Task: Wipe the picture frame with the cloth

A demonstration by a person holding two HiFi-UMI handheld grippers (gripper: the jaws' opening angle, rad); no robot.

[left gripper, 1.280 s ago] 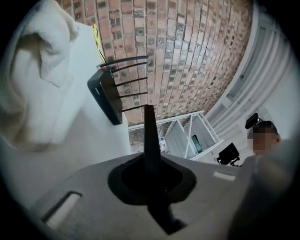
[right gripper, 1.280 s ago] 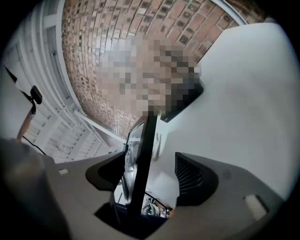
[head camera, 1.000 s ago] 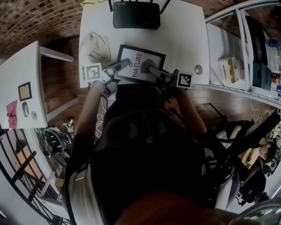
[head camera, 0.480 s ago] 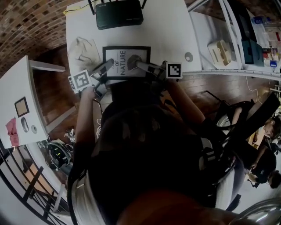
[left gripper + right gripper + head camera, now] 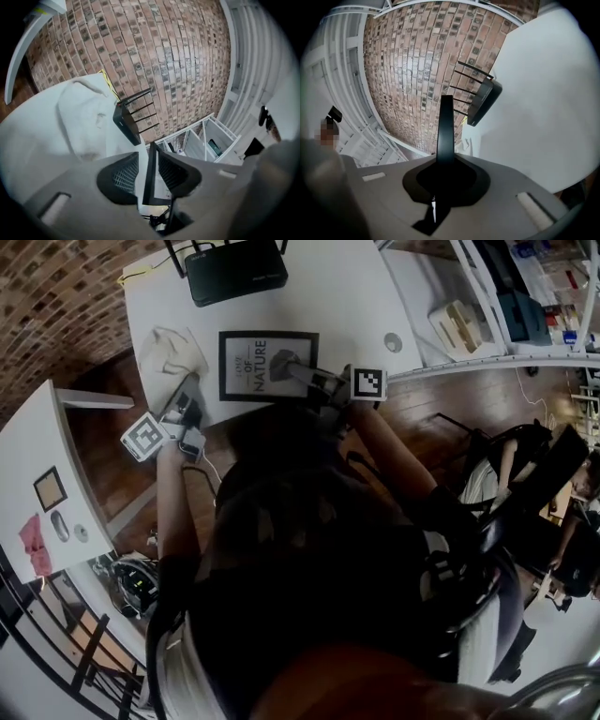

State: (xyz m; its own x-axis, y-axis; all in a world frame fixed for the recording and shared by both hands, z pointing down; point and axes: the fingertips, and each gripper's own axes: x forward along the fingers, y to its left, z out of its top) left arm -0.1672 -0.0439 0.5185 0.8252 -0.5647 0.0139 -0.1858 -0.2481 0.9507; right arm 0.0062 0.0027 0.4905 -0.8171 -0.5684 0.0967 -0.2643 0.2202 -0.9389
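The crumpled white cloth lies on the white worktop. It is just ahead of the left gripper and a bit to the left of its fingers. No fingers touch it. It is bunched up, so it has no clear long side.

The left fingers are a little apart and have just been opening. A black corner of the frame shows in the gap between them. The pads do not press on it, so they hold nothing. I think this hand should go for the cloth, since it is much nearer than the other one.

Just to the right of those fingers lies the black picture frame with a white print. Its long side runs across, from one gripper toward the other. The right gripper has its fingers pressed tight on an edge of the frame.

I count one cloth, one frame and two grippers. One black box with thin sticks sits far ahead of both.
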